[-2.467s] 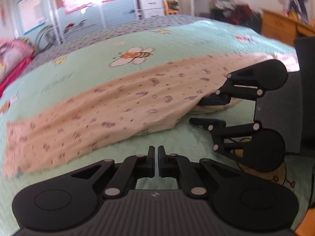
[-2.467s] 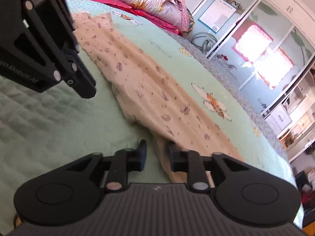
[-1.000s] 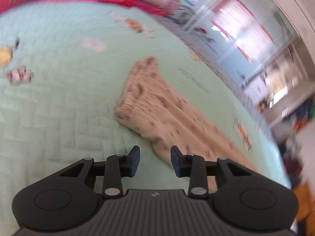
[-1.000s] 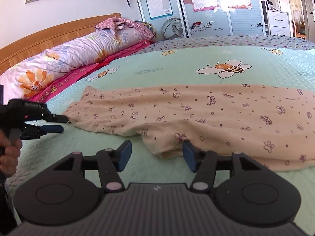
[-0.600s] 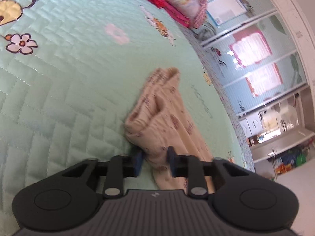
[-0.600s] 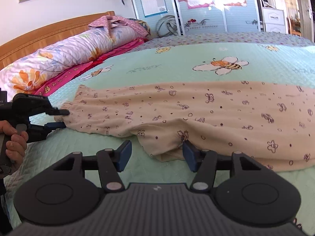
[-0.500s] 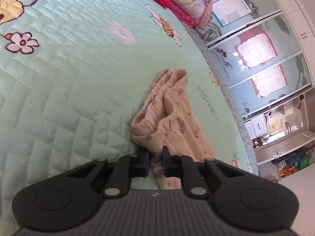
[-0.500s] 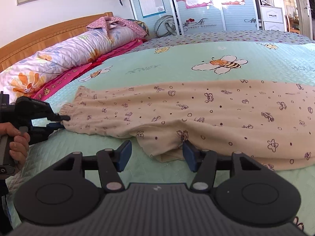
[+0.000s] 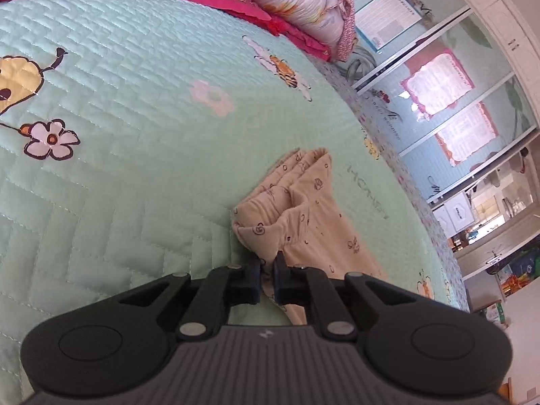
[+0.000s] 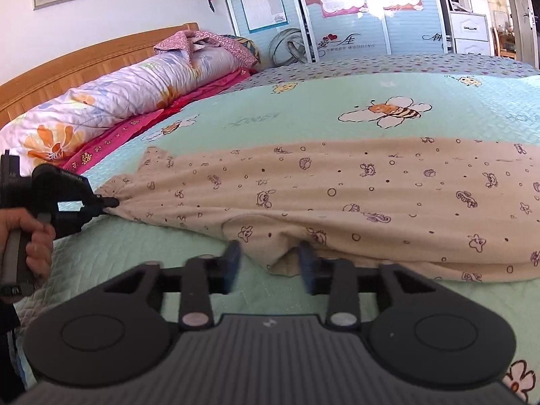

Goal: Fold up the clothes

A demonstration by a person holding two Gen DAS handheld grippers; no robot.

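The beige printed garment point(image 10: 337, 195) lies stretched long across the green quilt point(image 10: 303, 118) on the bed. The left gripper point(image 9: 266, 275) has its jaws pressed together on the narrow end of the cloth. The right gripper point(image 10: 268, 263) is closing its jaws around the near edge at the middle, but the pads do not press it yet. I think this is the grasping step before a fold; next, both ends must be lifted together and laid over evenly.
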